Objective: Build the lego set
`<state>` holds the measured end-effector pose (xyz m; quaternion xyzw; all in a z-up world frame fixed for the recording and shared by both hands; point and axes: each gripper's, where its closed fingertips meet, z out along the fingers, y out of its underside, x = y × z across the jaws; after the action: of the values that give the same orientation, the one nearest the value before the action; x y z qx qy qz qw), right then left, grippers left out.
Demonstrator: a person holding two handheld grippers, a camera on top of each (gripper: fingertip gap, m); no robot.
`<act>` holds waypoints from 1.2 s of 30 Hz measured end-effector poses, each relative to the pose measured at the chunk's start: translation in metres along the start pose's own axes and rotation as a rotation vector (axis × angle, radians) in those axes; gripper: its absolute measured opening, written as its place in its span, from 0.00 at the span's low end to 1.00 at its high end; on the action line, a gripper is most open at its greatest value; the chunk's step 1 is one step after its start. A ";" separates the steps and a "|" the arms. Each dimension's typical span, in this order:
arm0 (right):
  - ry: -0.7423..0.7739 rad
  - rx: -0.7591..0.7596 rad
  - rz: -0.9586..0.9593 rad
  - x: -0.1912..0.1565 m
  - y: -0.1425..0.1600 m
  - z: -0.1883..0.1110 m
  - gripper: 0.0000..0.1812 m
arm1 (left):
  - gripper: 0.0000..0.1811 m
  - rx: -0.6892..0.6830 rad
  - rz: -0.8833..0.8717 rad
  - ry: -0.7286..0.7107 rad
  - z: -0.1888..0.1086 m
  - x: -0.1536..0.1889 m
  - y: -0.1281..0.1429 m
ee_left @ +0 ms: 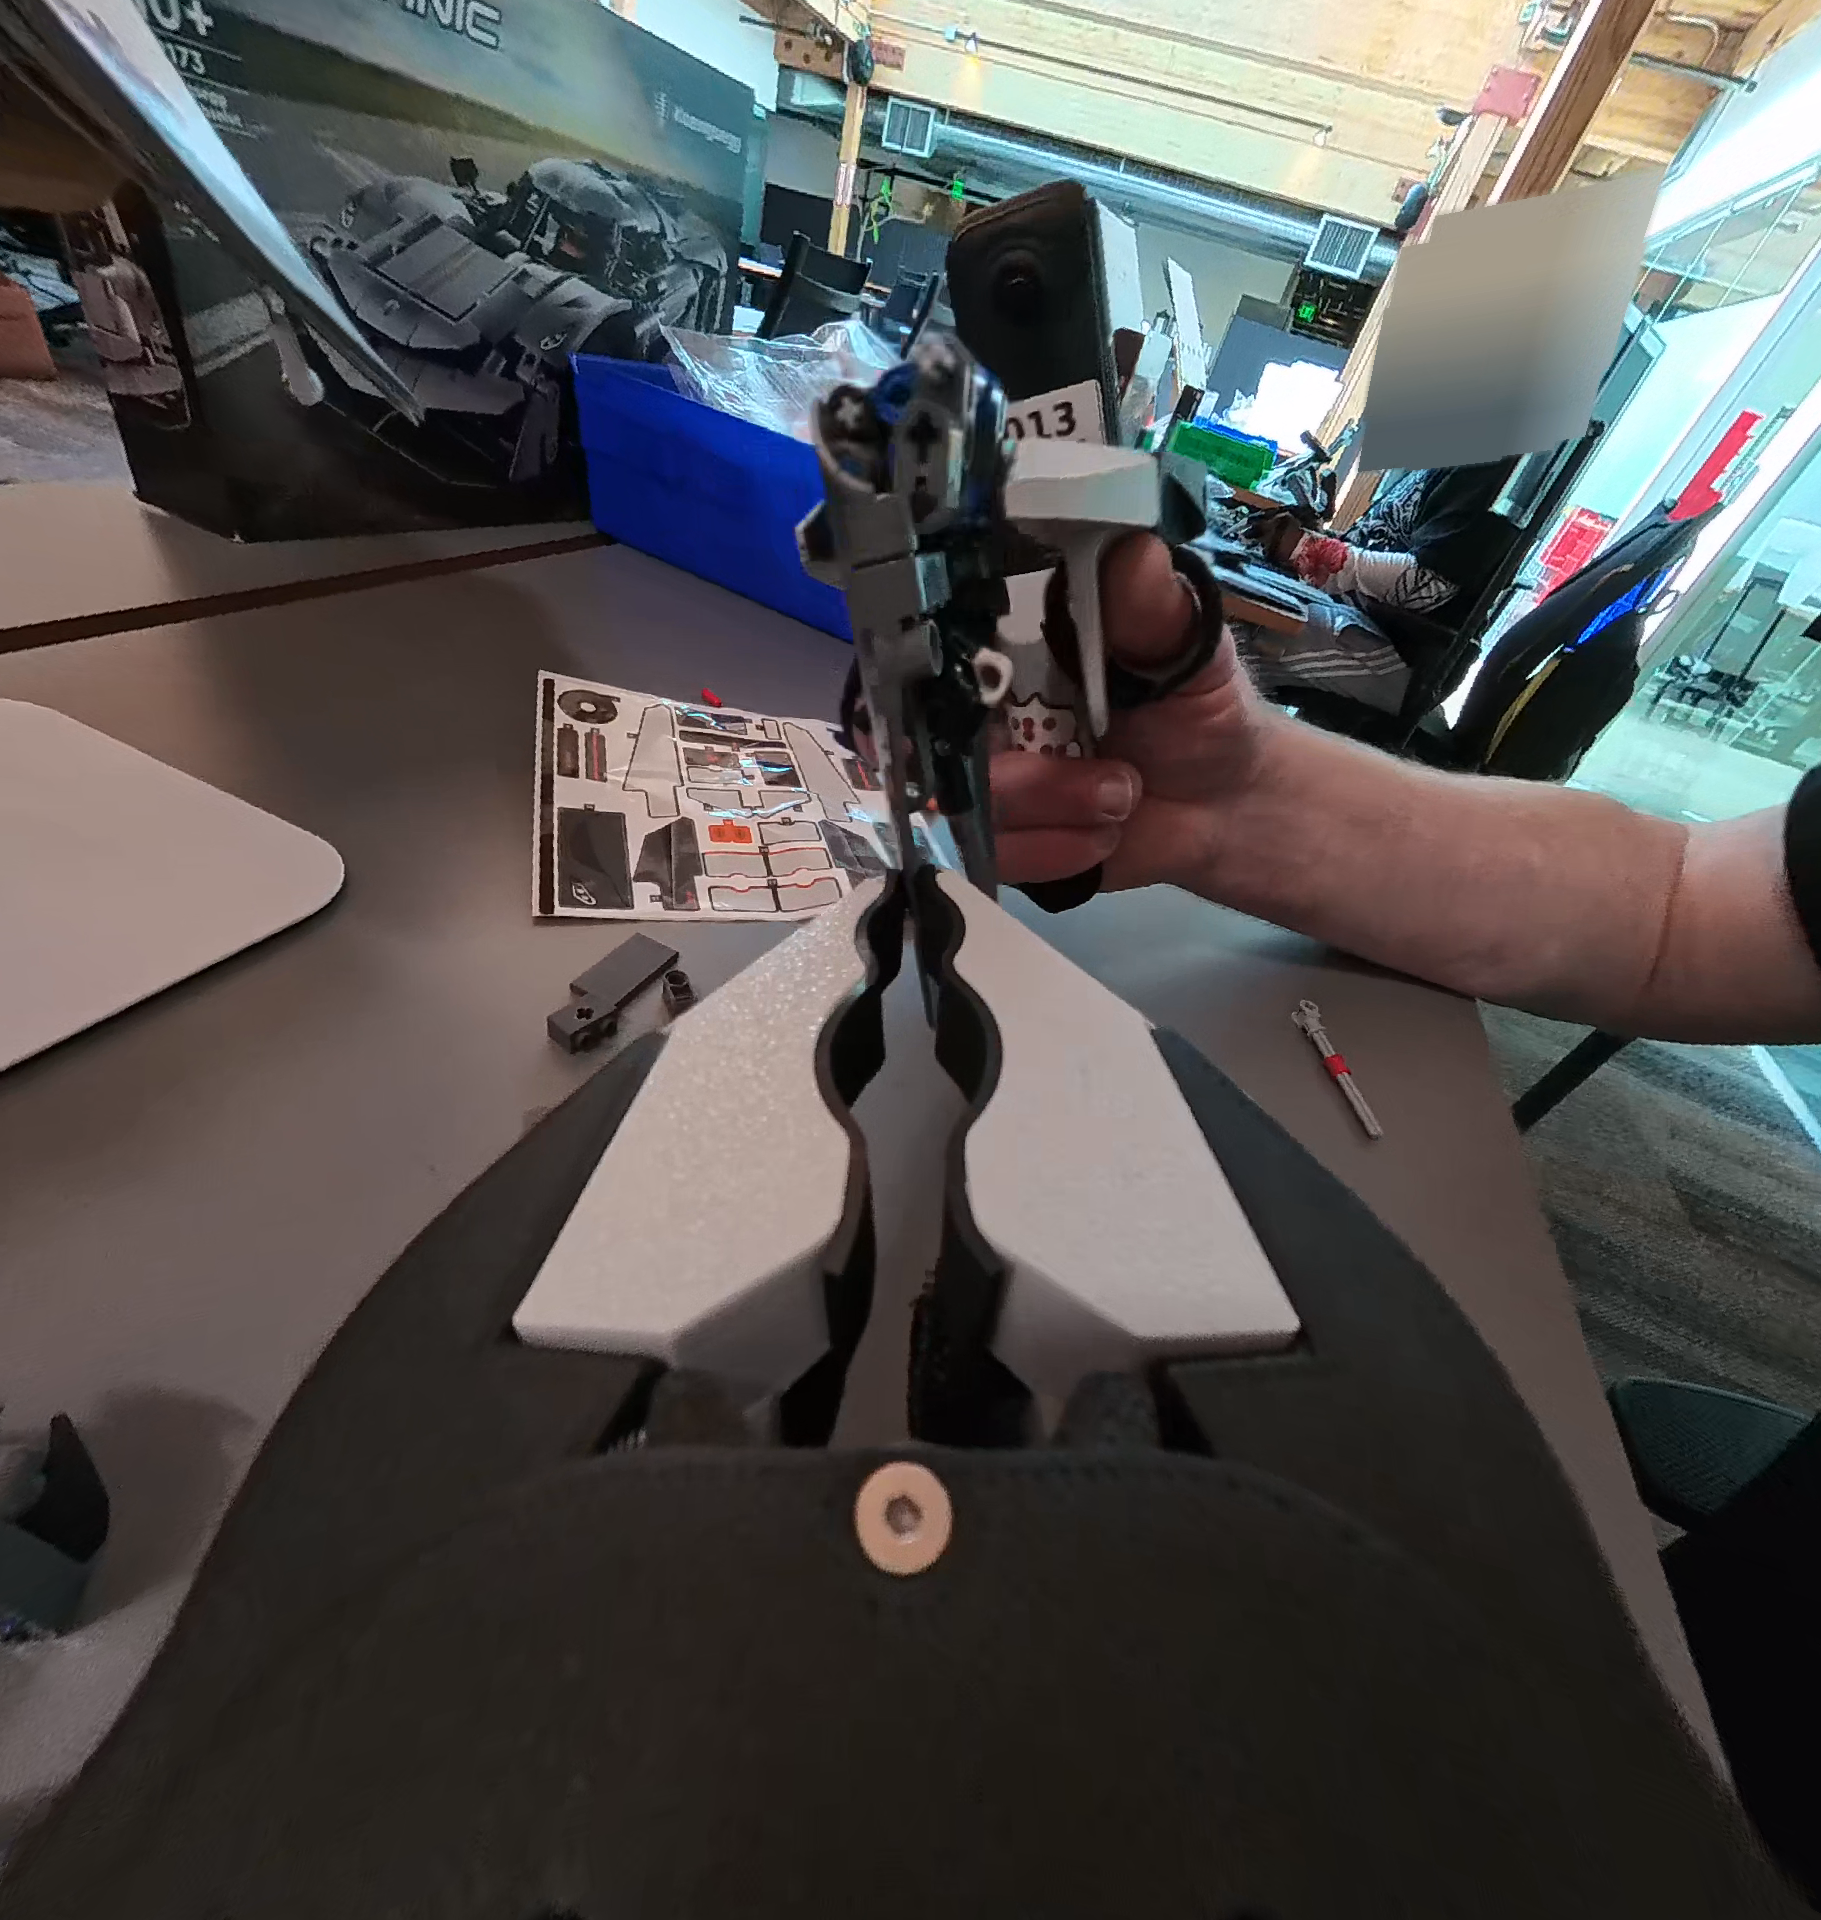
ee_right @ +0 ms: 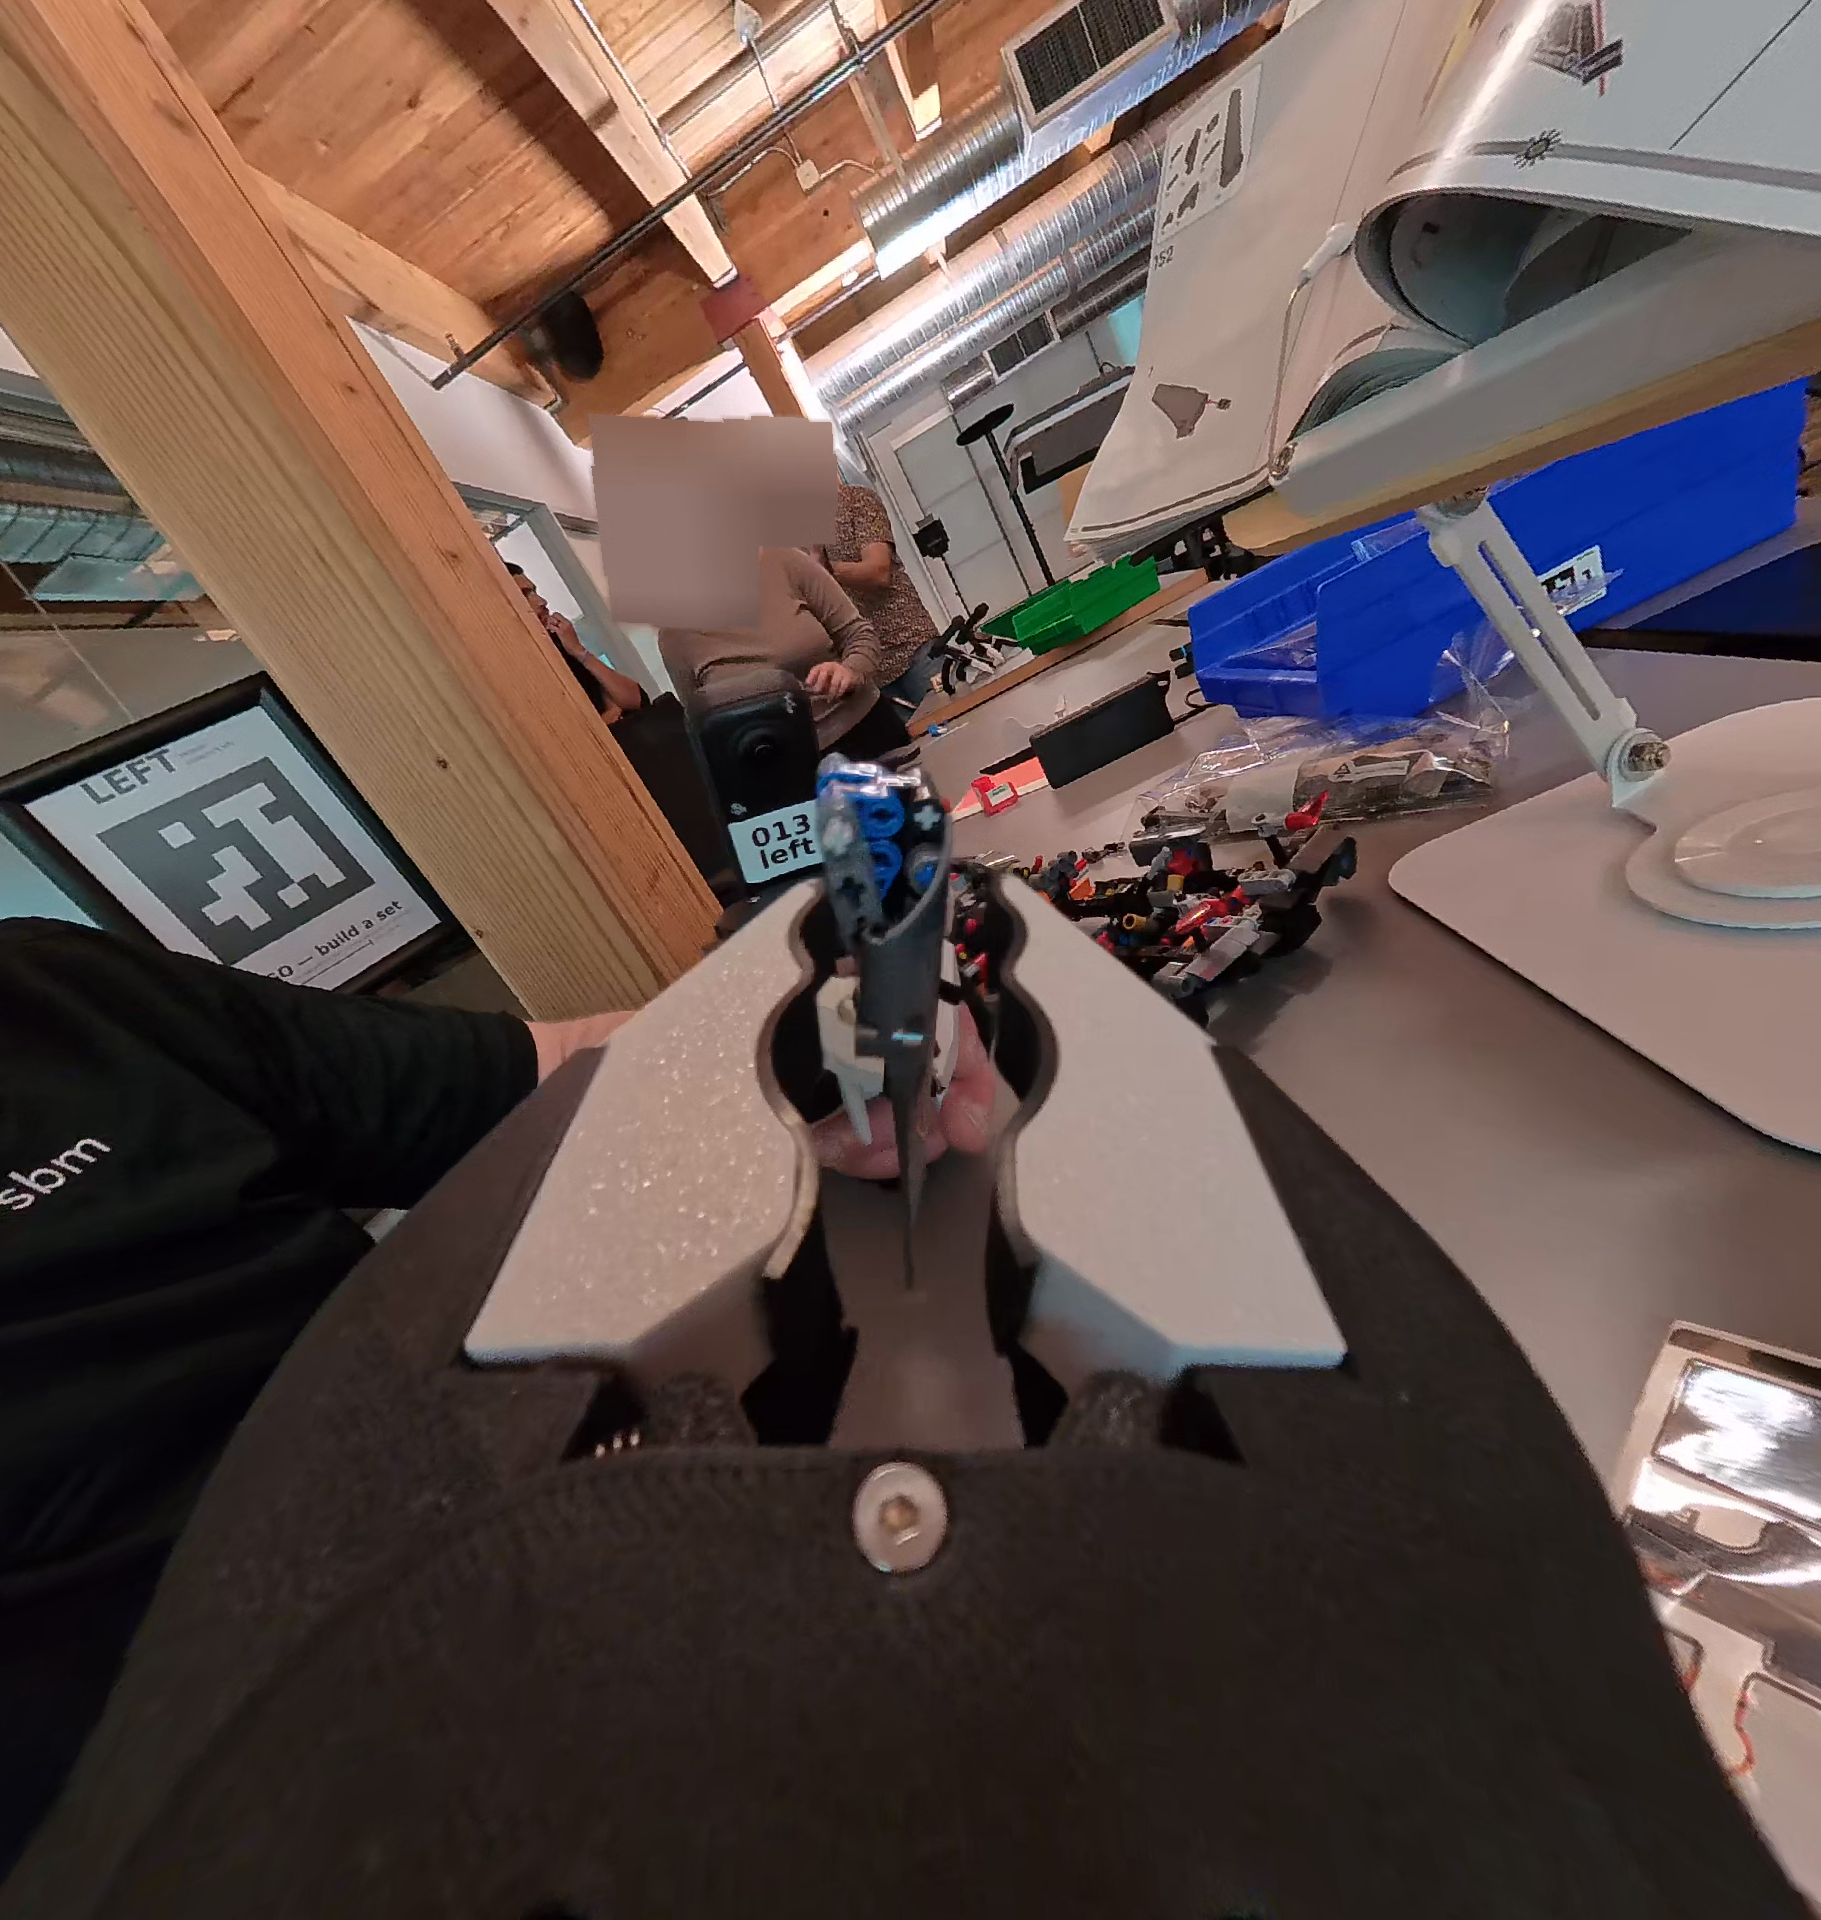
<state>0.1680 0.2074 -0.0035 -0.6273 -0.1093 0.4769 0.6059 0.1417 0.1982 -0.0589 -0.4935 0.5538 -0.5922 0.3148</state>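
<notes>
Left gripper [ee_left: 911, 883] pinches the lower edge of the grey-and-blue lego assembly [ee_left: 901, 540], holding it upright above the grey table [ee_left: 366, 987]. Right gripper [ee_right: 911, 914] faces it, fingers closed around the same assembly [ee_right: 880, 862]. Sticker sheet [ee_left: 698, 800] lies flat just beyond; loose parts pile [ee_right: 1186, 904] sits farther off.

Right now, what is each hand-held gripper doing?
Left hand-held gripper: closed on the lego assembly.
Right hand-held gripper: part open around the lego assembly; grip cannot be told.
</notes>
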 end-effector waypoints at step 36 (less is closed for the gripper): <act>0.061 -0.184 -0.116 0.007 0.030 0.006 0.03 | 0.00 0.097 -0.229 0.060 -0.010 -0.011 -0.014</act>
<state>0.1534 0.2090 -0.0315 -0.6872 -0.1702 0.4095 0.5754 0.1381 0.2146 -0.0473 -0.5199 0.4738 -0.6648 0.2517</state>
